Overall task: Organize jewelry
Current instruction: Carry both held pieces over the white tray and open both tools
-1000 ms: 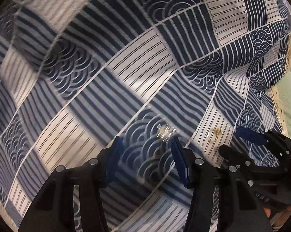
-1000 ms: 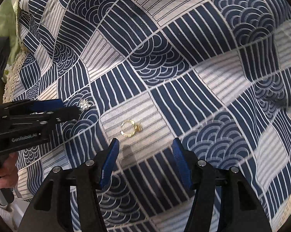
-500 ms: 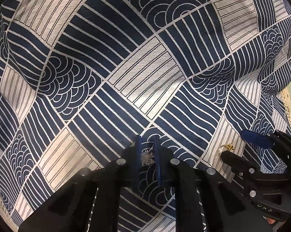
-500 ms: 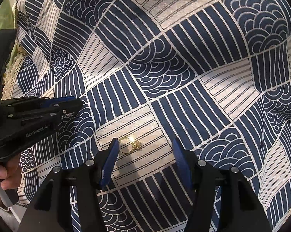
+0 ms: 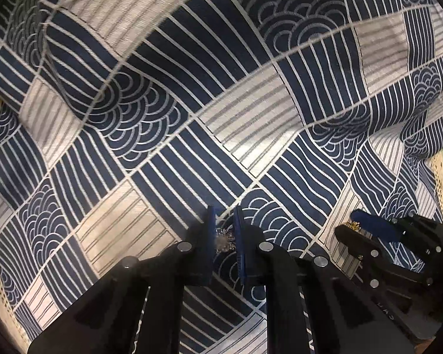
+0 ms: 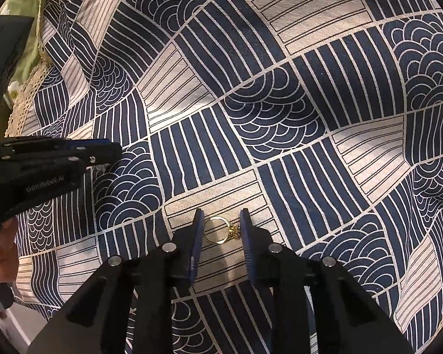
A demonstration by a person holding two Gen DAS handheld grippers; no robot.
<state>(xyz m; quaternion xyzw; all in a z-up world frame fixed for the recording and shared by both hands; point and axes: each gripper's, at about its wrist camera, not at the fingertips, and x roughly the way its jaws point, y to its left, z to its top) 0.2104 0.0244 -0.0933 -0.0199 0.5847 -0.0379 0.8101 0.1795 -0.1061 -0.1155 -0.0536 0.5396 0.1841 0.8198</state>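
A small silver sparkly piece of jewelry (image 5: 223,240) sits between the blue pads of my left gripper (image 5: 223,221), whose jaws are nearly closed around it. A gold ring (image 6: 218,230) with a small gold ornament lies on a pale striped patch of the cloth, between the pads of my right gripper (image 6: 221,221); the jaws are narrowed around it and I cannot tell if they touch it. In the left wrist view the right gripper (image 5: 365,224) shows at the right with the gold ornament (image 5: 354,226) at its tip. In the right wrist view the left gripper (image 6: 103,155) shows at the left.
A blue and white patterned cloth (image 6: 280,103) with wave and stripe patches covers the surface. Its cream lace edge (image 6: 21,109) runs along the left, with green fabric (image 6: 24,59) beyond. A hand (image 6: 0,253) holds the left gripper's handle.
My left gripper closed in around the silver piece. My right gripper moved down over the gold ring and narrowed its jaws around it.
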